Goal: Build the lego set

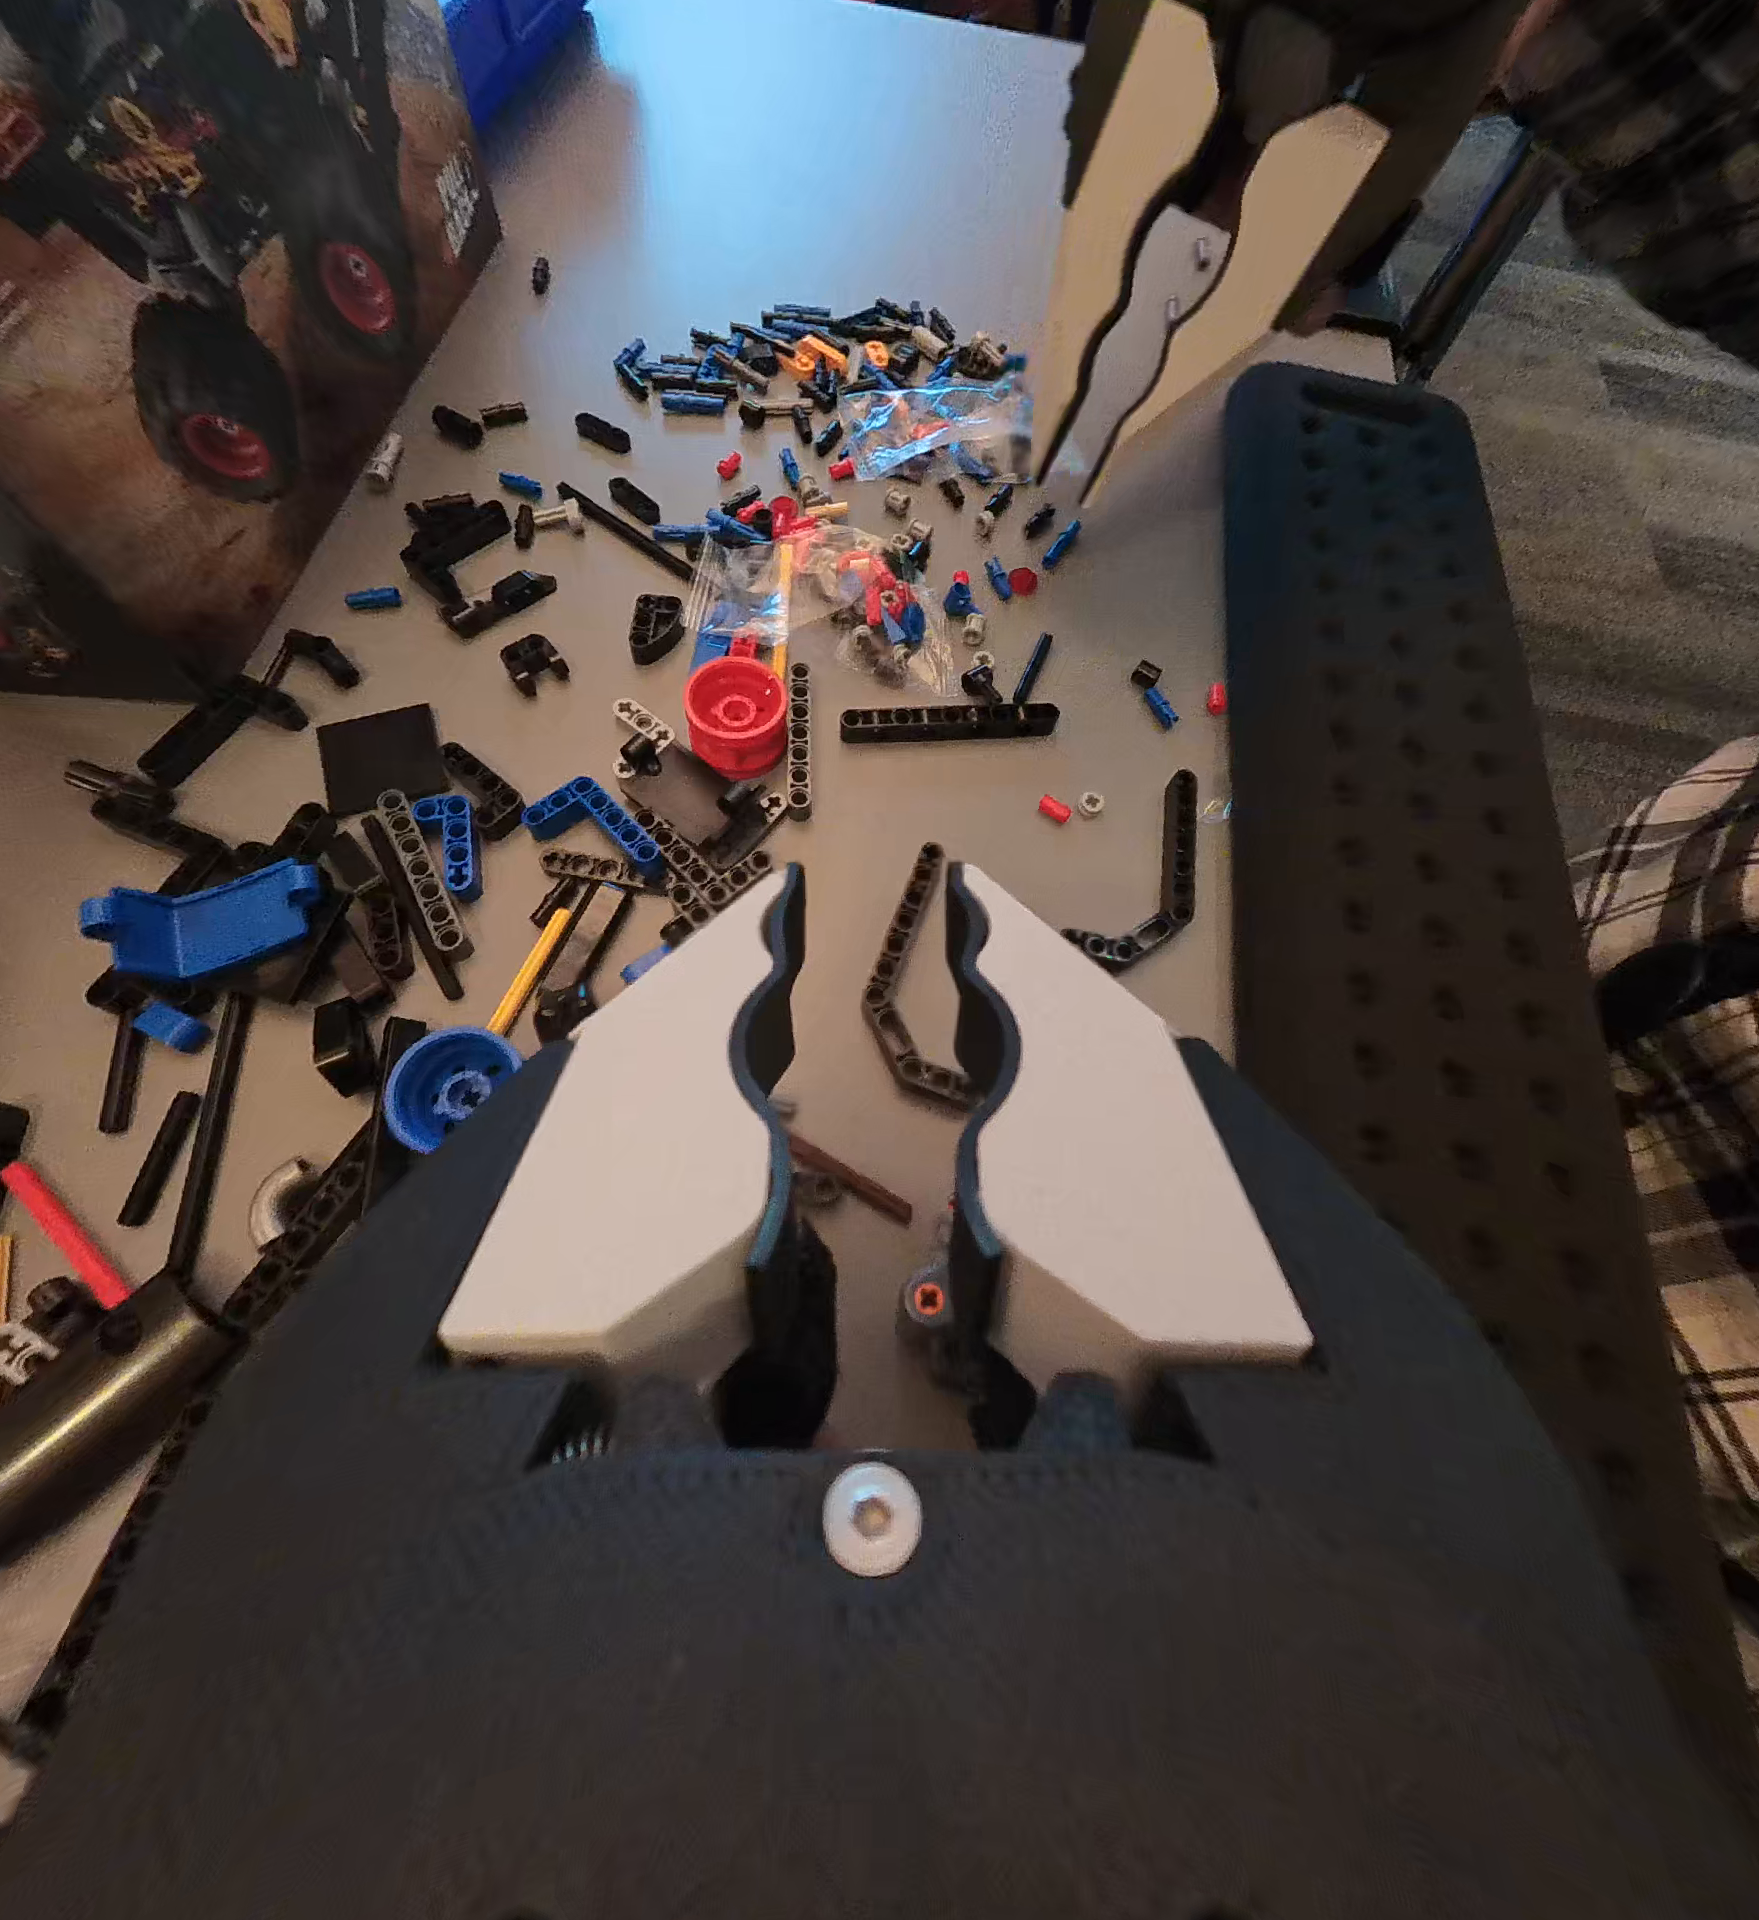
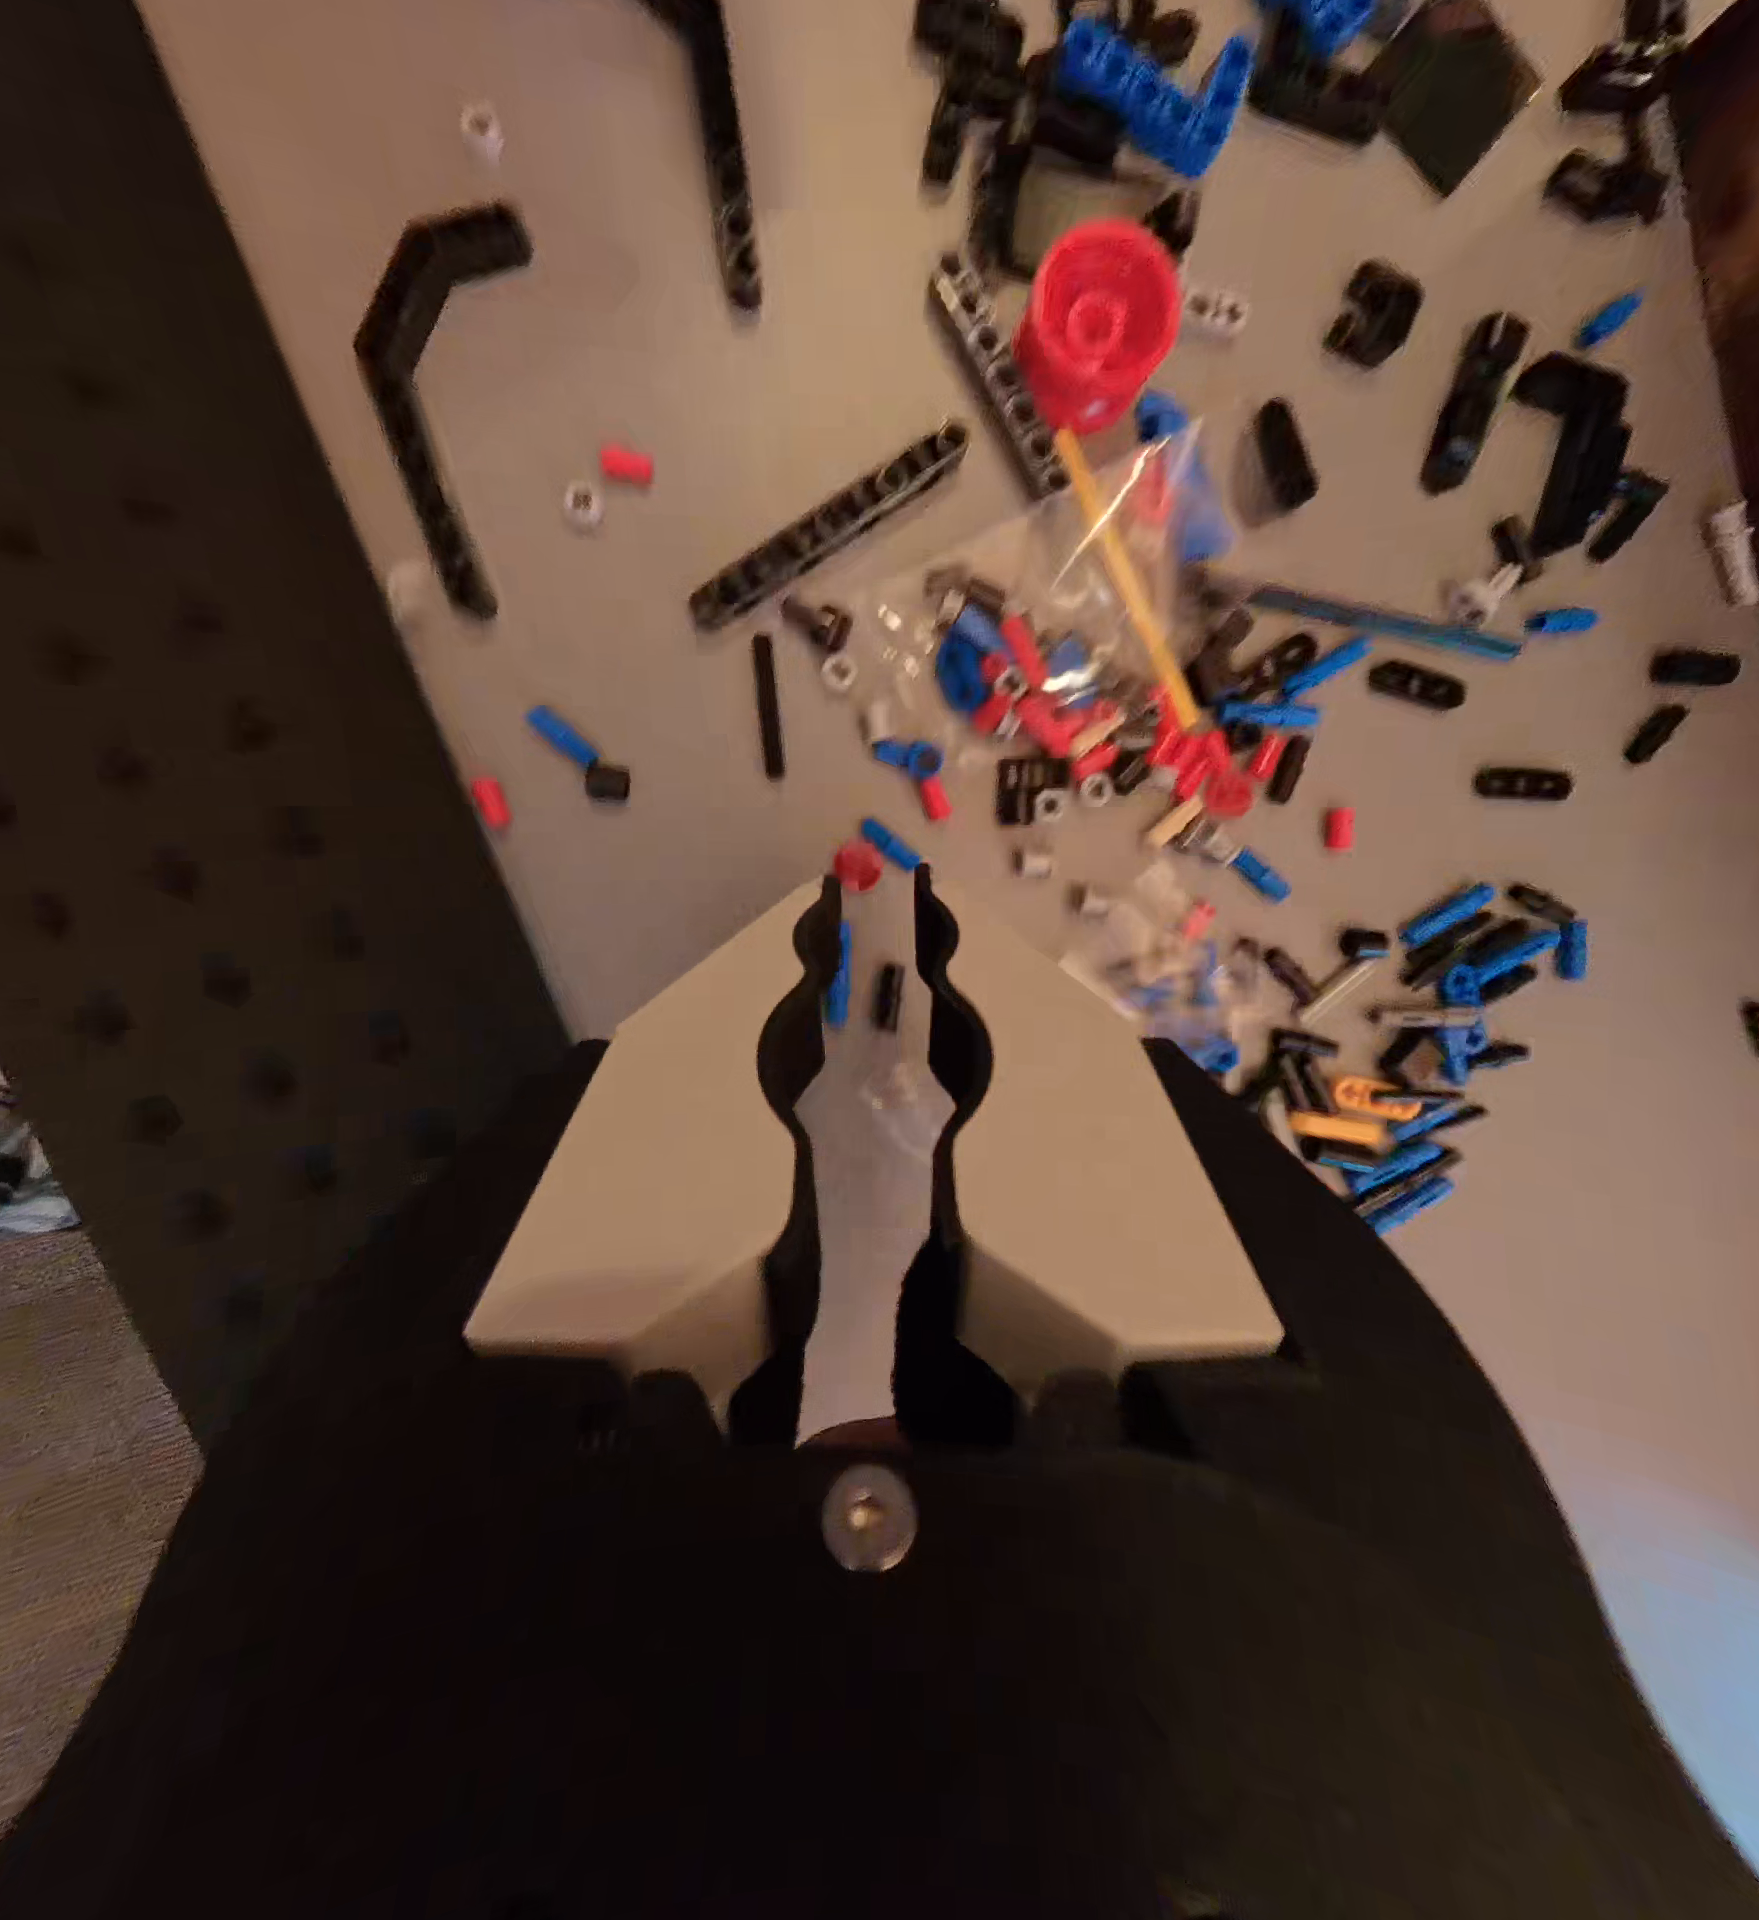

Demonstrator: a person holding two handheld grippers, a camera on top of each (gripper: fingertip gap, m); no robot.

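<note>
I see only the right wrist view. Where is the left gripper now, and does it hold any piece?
Observer: The left gripper is open and holds nothing. A bent black beam lies on the table below its fingers.
Operator: I see one red wheel hub. Is there another hub?
Observer: Yes, a blue wheel hub lies just left of the left gripper.
Operator: How does my right gripper look from outside?
Observer: The right gripper points steeply down, open, with its tips close to the table beside the pile of small pins.
</note>
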